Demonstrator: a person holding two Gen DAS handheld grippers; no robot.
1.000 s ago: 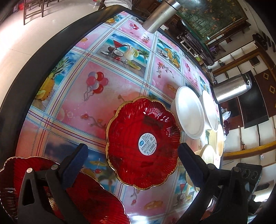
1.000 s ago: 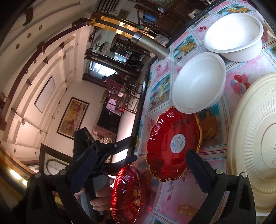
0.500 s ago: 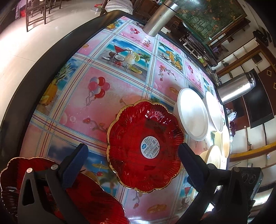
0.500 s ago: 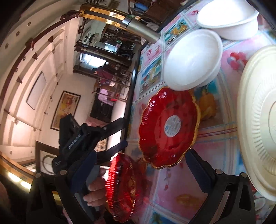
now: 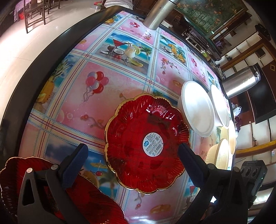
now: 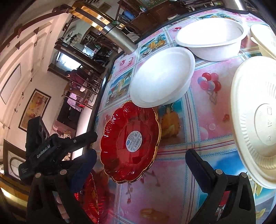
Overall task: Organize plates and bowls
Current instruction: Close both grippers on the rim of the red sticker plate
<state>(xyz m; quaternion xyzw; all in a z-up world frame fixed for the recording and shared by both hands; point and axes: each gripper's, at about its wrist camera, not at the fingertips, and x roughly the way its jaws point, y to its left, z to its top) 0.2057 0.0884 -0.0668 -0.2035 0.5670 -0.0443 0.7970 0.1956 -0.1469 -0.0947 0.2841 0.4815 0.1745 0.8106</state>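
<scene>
A red scalloped plate with a gold rim (image 5: 146,143) lies on the patterned table, a round white label at its middle; it also shows in the right wrist view (image 6: 130,146). My left gripper (image 5: 132,165) is open above its near edge. A second red plate (image 5: 43,193) lies under the left finger at the bottom left; it shows in the right wrist view (image 6: 89,198) too. My right gripper (image 6: 139,170) is open and empty, just short of the first red plate. The left gripper's body (image 6: 51,151) shows at the left there.
Two white bowls (image 6: 162,77) (image 6: 210,37) stand beyond the red plate. Cream ribbed plates (image 6: 255,117) lie at the right. A steel flask (image 5: 241,82) and a steel post (image 5: 155,15) stand at the table's far edge. The table's dark rim (image 5: 43,56) curves along the left.
Both grippers have shifted slightly; the red plate has drifted a little lower and leftward in the right wrist view. Nothing was grasped or let go.
</scene>
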